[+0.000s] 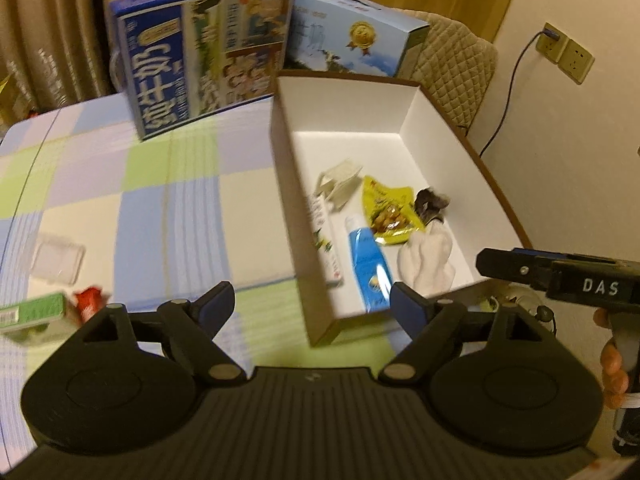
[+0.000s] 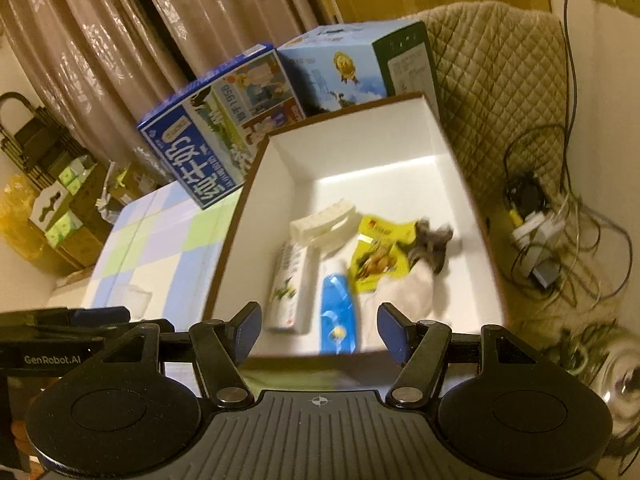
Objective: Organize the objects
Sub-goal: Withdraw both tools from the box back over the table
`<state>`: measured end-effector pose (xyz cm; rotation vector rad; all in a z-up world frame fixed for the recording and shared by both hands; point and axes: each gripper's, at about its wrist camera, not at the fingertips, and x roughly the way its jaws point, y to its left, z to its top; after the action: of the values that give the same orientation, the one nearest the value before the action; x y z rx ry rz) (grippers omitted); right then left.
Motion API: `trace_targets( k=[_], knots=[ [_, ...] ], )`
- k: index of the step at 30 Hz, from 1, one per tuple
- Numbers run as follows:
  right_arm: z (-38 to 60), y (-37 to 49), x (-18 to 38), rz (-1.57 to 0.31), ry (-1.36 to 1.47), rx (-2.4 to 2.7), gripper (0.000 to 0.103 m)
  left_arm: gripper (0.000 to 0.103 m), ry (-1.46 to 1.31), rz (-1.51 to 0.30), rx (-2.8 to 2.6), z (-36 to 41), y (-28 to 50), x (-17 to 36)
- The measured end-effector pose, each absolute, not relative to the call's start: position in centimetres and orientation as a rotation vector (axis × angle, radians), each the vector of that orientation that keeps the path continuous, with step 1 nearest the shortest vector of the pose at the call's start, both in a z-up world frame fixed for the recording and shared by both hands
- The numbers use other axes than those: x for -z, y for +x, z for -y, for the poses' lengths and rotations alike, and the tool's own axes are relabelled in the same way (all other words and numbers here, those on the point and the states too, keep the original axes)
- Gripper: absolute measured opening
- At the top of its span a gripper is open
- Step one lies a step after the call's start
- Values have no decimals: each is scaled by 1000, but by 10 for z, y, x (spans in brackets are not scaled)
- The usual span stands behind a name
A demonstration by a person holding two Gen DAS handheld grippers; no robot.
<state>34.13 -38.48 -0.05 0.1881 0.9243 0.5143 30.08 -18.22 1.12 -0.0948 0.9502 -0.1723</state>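
Note:
An open white box with brown edges [image 1: 404, 112] [image 2: 452, 152] holds a blue tube [image 1: 370, 268] [image 2: 338, 312], a white carton [image 1: 326, 236] [image 2: 290, 284], a yellow snack packet [image 1: 390, 212] [image 2: 376, 256], a white clip [image 1: 340, 182] [image 2: 324, 226], a white cloth [image 1: 430, 258] and a grey furry thing [image 1: 430, 202] [image 2: 434, 244]. My left gripper [image 1: 312, 306] hovers open and empty over the box's near left corner. My right gripper [image 2: 318, 330] is open and empty above the box's near wall; its side shows at the right in the left wrist view. A green box [image 1: 32, 312], a red wrapper [image 1: 90, 300] and a clear container [image 1: 58, 262] lie on the checked tablecloth [image 1: 160, 208].
Two large blue printed cartons [image 1: 204, 52] [image 1: 352, 36] stand behind the box. A quilted chair [image 2: 500, 80] and tangled cables [image 2: 552, 240] lie to the right. Curtains hang behind. A wall socket [image 1: 564, 54] with a plugged cable is at right.

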Motion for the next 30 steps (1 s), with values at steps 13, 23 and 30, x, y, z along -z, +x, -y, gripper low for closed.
trace_targets(
  k=[13,23,30],
  knots=[
    [362,287,12,-984,303,-545,62,83,-127,-954,96,121,238,-9],
    [325,261,20,-1021,290,-581,81,84,-160,-987,64,78,205,0],
    [288,246,24,-974,243,-630,85,85,-174,-986,33,48,193,3]
  ],
)
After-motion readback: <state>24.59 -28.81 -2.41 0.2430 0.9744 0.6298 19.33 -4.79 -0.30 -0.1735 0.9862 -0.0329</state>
